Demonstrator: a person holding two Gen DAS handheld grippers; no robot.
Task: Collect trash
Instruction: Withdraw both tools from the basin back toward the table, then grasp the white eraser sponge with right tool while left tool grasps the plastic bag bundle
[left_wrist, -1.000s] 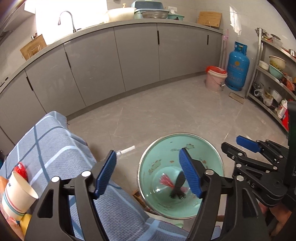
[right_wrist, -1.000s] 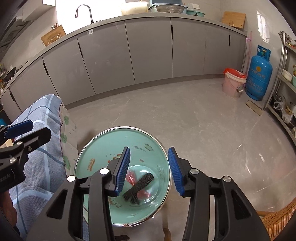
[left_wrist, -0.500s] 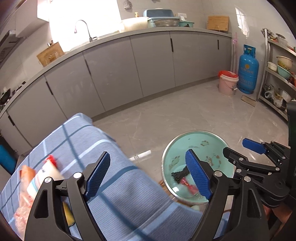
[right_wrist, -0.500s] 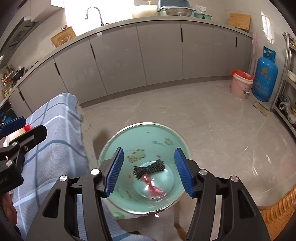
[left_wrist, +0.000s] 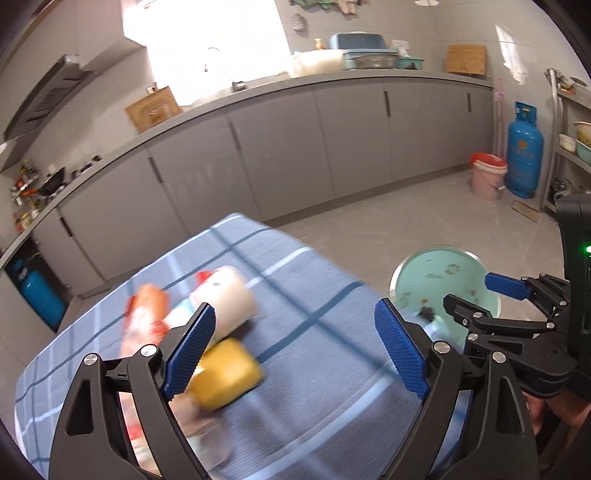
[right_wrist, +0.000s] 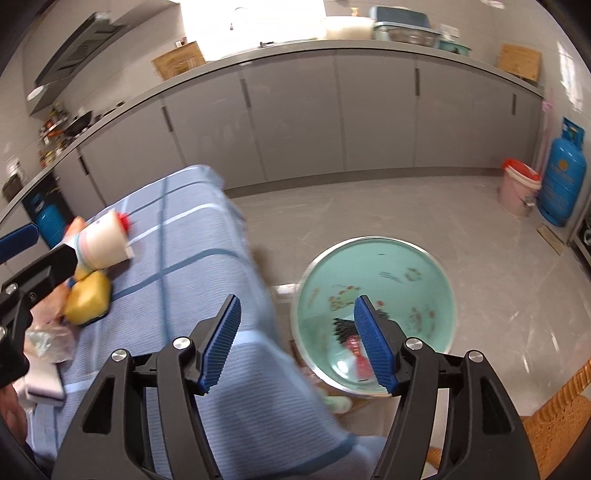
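A teal basin (right_wrist: 399, 277) stands off the table's right edge and holds a black scrap (right_wrist: 341, 326) and a red wrapper (right_wrist: 356, 345); it also shows in the left wrist view (left_wrist: 439, 269). On the blue checked tablecloth (left_wrist: 314, 332) lie a tipped paper cup (left_wrist: 229, 295), a yellow sponge (left_wrist: 229, 373) and an orange wrapper (left_wrist: 142, 314); the cup (right_wrist: 105, 240) and sponge (right_wrist: 88, 299) also show in the right wrist view. My left gripper (left_wrist: 291, 354) is open and empty above the cloth, right of the sponge. My right gripper (right_wrist: 295, 343) is open and empty at the table's edge.
Grey kitchen cabinets (left_wrist: 280, 147) line the far wall. A pink bucket (right_wrist: 519, 188) and a blue gas cylinder (right_wrist: 563, 181) stand on the floor at the right. A wicker seat (right_wrist: 554, 424) is at the lower right. More wrappers (right_wrist: 44, 339) lie on the table's left side.
Both grippers have swung left and up from over the basin toward the table. The cup, sponge and wrappers have come into view. Both stay open and empty.
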